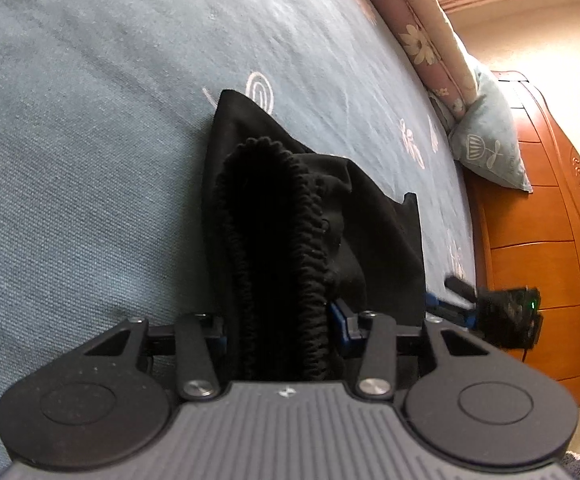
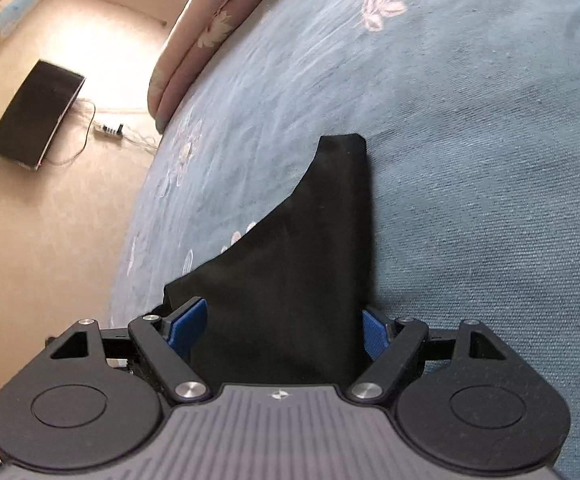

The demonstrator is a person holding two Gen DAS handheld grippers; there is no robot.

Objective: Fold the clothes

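Folding only begun

Black garment (image 1: 314, 216) lies on the blue bed (image 1: 89, 140), bunched and not yet flat or folded. Left gripper (image 1: 277, 320) is clamped on its gathered elastic waistband (image 1: 273, 240). Right gripper (image 2: 285, 332) stands with jaws apart around the other edge, pads not pressing. Spreading and every fold seem still to do

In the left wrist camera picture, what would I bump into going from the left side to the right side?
blue bedsheet → black garment held in the left gripper → right gripper → orange wooden headboard
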